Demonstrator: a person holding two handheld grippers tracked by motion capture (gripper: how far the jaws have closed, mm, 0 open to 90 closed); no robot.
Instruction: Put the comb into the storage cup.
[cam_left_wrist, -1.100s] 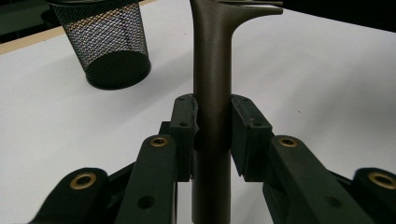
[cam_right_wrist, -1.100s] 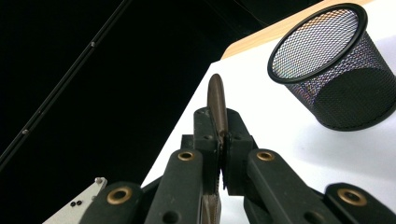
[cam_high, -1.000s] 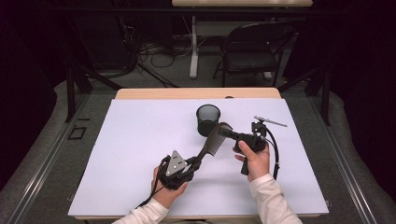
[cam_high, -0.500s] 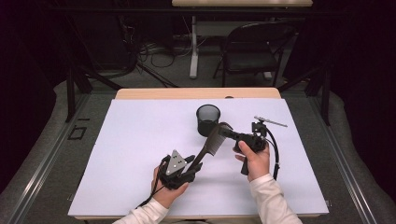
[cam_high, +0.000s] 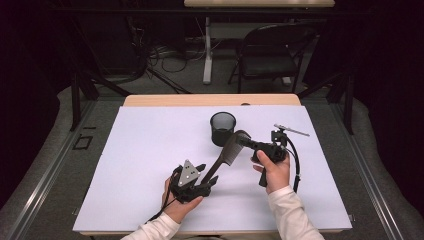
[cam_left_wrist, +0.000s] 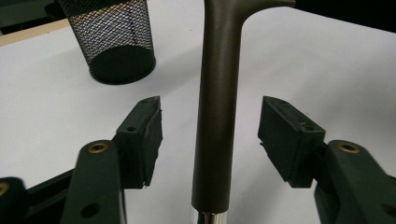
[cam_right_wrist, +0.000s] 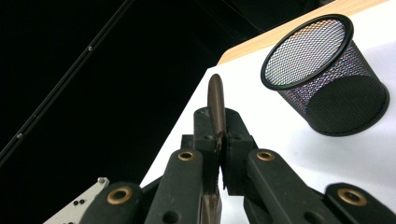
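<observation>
A dark brown comb (cam_high: 223, 158) slants above the white table cover (cam_high: 150, 150), its handle low at the left and its toothed head high at the right. My right gripper (cam_high: 241, 138) is shut on the comb's head (cam_right_wrist: 216, 105). The left gripper (cam_high: 208, 174) has just been opening its jaws. In the left gripper view the comb handle (cam_left_wrist: 217, 116) stands between the two pads (cam_left_wrist: 149, 135) with a gap on each side, touching neither. A black mesh cup (cam_high: 222, 128) stands upright just beyond the comb.
The mesh cup (cam_left_wrist: 119, 42) is close ahead of the left gripper and beside the right one (cam_right_wrist: 327, 79). The table's wooden far edge (cam_high: 210, 100) borders the cover. A dark chair (cam_high: 270, 55) and cables lie on the floor behind.
The left gripper's jaws have spread apart and let go of the comb handle. Both hands and the comb have kept their places.
</observation>
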